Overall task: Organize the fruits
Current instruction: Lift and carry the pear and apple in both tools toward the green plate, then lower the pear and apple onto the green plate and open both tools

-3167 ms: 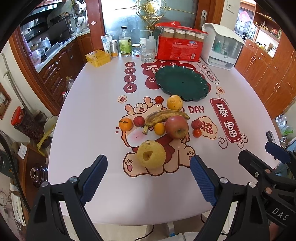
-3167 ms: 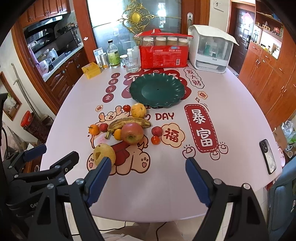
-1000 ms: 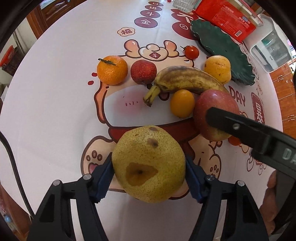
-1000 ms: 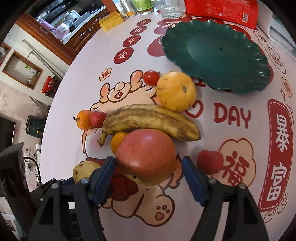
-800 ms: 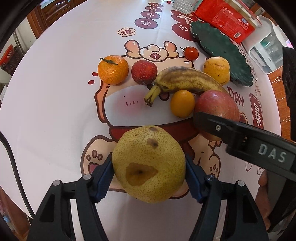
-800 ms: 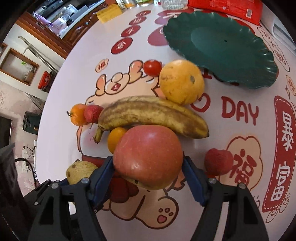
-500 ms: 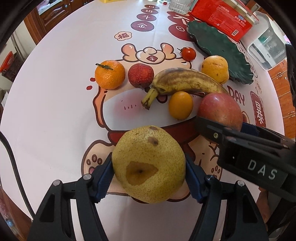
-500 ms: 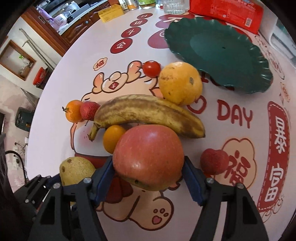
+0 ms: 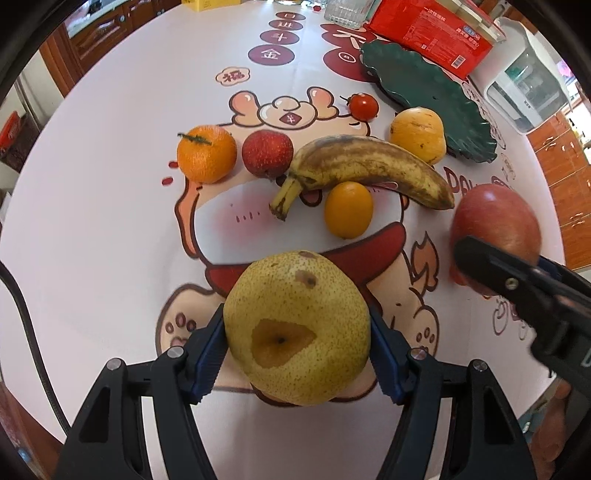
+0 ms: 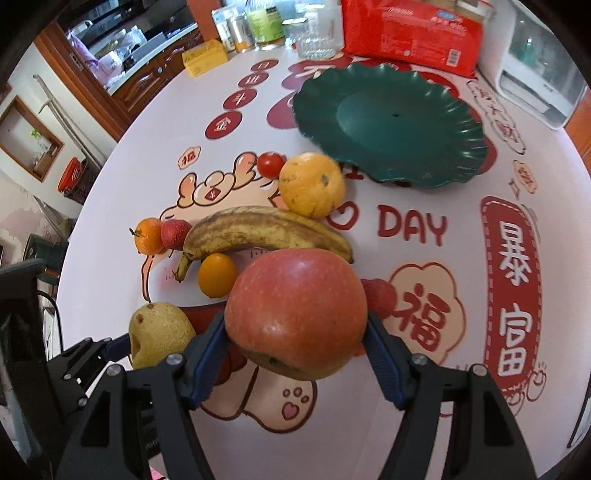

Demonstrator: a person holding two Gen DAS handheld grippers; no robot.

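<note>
My left gripper [image 9: 297, 349] is shut on a yellow pear [image 9: 295, 334], which also shows in the right wrist view [image 10: 159, 332]. My right gripper [image 10: 295, 345] is shut on a red apple [image 10: 295, 312] and holds it above the table; the apple also shows in the left wrist view [image 9: 495, 221]. On the cloth lie a spotted banana [image 9: 365, 166], a small orange fruit [image 9: 348, 209], a mandarin [image 9: 206, 154], a red lychee-like fruit [image 9: 267, 152], a cherry tomato [image 9: 364, 106] and a yellow-orange fruit [image 10: 312, 184]. The empty green plate [image 10: 391, 122] stands beyond them.
A red package [image 10: 410, 33], a glass [image 10: 319, 40], bottles and cans, a yellow box [image 10: 205, 57] and a white appliance [image 10: 539, 74] line the far edge. Another red fruit [image 10: 380, 295] lies behind the apple. Wooden cabinets stand left of the table.
Both grippers closed in on the fruit from the table's near edge and gripped it. Over the last second the apple has lifted and moved right, away from the banana; the pear stays gripped.
</note>
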